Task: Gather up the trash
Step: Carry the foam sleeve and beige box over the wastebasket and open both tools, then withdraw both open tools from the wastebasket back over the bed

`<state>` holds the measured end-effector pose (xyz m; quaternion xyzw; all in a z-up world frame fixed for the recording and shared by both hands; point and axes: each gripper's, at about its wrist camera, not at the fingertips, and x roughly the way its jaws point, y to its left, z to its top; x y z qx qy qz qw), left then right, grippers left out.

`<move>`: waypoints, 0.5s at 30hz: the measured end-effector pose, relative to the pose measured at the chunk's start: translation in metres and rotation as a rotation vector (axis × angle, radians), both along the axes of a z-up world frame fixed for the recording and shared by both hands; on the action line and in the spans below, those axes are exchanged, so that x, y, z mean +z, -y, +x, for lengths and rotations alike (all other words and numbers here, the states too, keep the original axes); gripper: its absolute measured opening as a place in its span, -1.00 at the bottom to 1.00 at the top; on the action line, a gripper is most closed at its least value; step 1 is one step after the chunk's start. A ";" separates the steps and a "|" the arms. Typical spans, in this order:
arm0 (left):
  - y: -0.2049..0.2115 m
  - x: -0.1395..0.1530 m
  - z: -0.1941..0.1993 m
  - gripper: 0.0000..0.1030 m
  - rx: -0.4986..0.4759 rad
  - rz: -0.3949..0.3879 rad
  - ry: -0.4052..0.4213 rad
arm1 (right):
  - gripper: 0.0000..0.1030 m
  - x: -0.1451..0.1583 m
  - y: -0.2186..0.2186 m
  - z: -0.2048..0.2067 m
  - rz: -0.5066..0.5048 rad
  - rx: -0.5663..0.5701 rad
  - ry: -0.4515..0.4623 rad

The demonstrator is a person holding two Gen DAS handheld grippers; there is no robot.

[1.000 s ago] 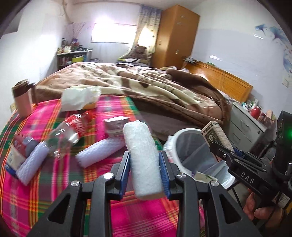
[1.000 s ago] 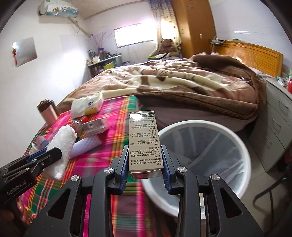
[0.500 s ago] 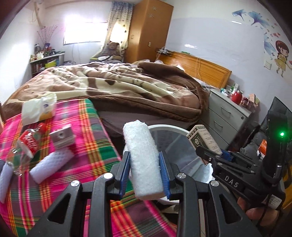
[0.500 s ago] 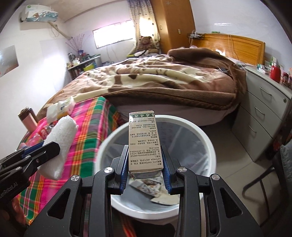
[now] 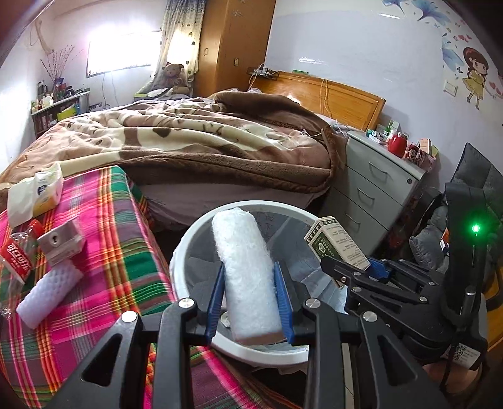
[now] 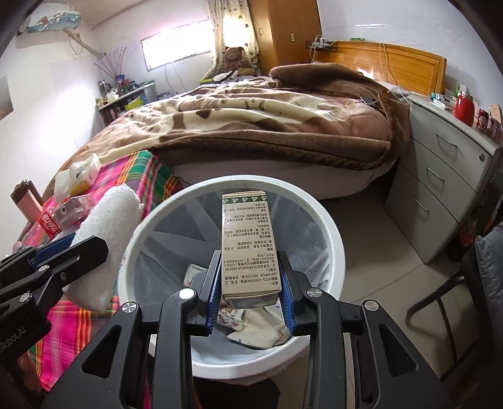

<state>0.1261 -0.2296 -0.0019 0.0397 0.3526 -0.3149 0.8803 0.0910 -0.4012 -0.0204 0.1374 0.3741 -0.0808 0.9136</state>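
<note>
Looking along the left gripper (image 5: pixel 250 283), its jaws are clamped on a white foam roll (image 5: pixel 245 270) above the white bin (image 5: pixel 188 239); release is next. From the right wrist, the right gripper (image 6: pixel 250 283) clamps a printed carton (image 6: pixel 248 248) over the bin's middle, hiding some of the crumpled paper (image 6: pixel 257 327) inside.

Daylight from window (image 5: pixel 118 53) at far wall, blown out to white in both views; curtain (image 6: pixel 232 23) beside it glows. Room evenly bright, shadows soft. Glare streak on headboard (image 6: pixel 405 59). Green indicator light (image 5: pixel 475 228) flares on right device. Strong fisheye bending, dark vignette at corners. Focus sharp throughout, no motion blur.
</note>
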 end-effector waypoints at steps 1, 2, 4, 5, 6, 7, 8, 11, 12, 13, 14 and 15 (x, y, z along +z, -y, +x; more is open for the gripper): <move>0.001 -0.001 0.001 -0.36 -0.002 0.001 -0.006 | -0.35 0.000 0.001 -0.001 -0.004 -0.008 -0.002; 0.002 -0.002 0.001 -0.36 -0.008 -0.002 -0.012 | -0.34 -0.001 0.002 -0.001 -0.008 -0.019 -0.003; 0.003 -0.003 0.001 -0.35 -0.015 -0.010 -0.023 | -0.34 -0.002 0.006 0.000 -0.007 -0.030 -0.012; 0.003 -0.003 0.002 -0.33 -0.014 -0.009 -0.023 | -0.34 -0.002 0.007 0.000 -0.003 -0.032 -0.015; 0.003 -0.003 0.002 -0.29 -0.009 -0.006 -0.023 | -0.34 -0.003 0.008 0.000 -0.004 -0.035 -0.019; 0.002 -0.003 0.001 -0.25 -0.007 -0.004 -0.021 | -0.34 -0.003 0.008 0.000 -0.005 -0.036 -0.021; 0.002 -0.002 0.002 -0.13 -0.007 -0.007 -0.020 | -0.32 -0.004 0.008 0.000 -0.008 -0.036 -0.023; -0.002 0.000 0.002 0.06 -0.003 -0.025 -0.019 | -0.03 -0.003 0.007 -0.001 -0.016 -0.035 -0.023; -0.004 0.001 0.002 0.06 -0.003 -0.029 -0.019 | 0.05 -0.003 0.007 0.000 -0.016 -0.034 -0.021; -0.005 0.001 0.002 0.07 -0.003 -0.031 -0.019 | 0.05 -0.002 0.007 0.000 -0.014 -0.033 -0.019; -0.007 0.002 0.002 0.10 -0.002 -0.035 -0.018 | 0.06 -0.001 0.007 0.000 -0.014 -0.032 -0.017; -0.009 0.002 0.002 0.12 0.003 -0.037 -0.018 | 0.06 -0.001 0.006 0.000 -0.016 -0.034 -0.016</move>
